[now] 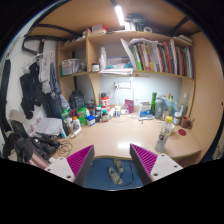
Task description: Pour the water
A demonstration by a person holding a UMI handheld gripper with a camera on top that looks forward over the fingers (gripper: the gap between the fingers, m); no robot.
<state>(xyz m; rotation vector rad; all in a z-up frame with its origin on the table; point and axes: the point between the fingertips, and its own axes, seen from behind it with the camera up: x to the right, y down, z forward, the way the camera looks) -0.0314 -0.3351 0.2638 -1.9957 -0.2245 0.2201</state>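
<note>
Pink-padded fingers of the gripper [111, 165] stand well apart with nothing clamped between them; below the gap lies something bluish-grey that I cannot identify. Beyond the fingertips stretches a pale wooden desk [120, 132], and everything else is best placed against it.

Along the back of the desk runs a cluttered row of bottles and jars [85, 112], too small to sort one from another. A taller green bottle [154, 104] stands toward the right end of that row. Above the desk, a shelf of books [155, 55] hangs under a lit lamp [119, 15]. Left of the desk, dark clothes and bags [35, 95] are heaped.

As for pouring water, no vessel is in the grasp, and which bottle holds the water, or which cup should receive it, cannot be told. I judge the task at its very start: approach, not yet grasp.

The next move calls for picking out the water container among the row, carrying the open fingers forward across the desk, and lining them either side of it before closing.
</note>
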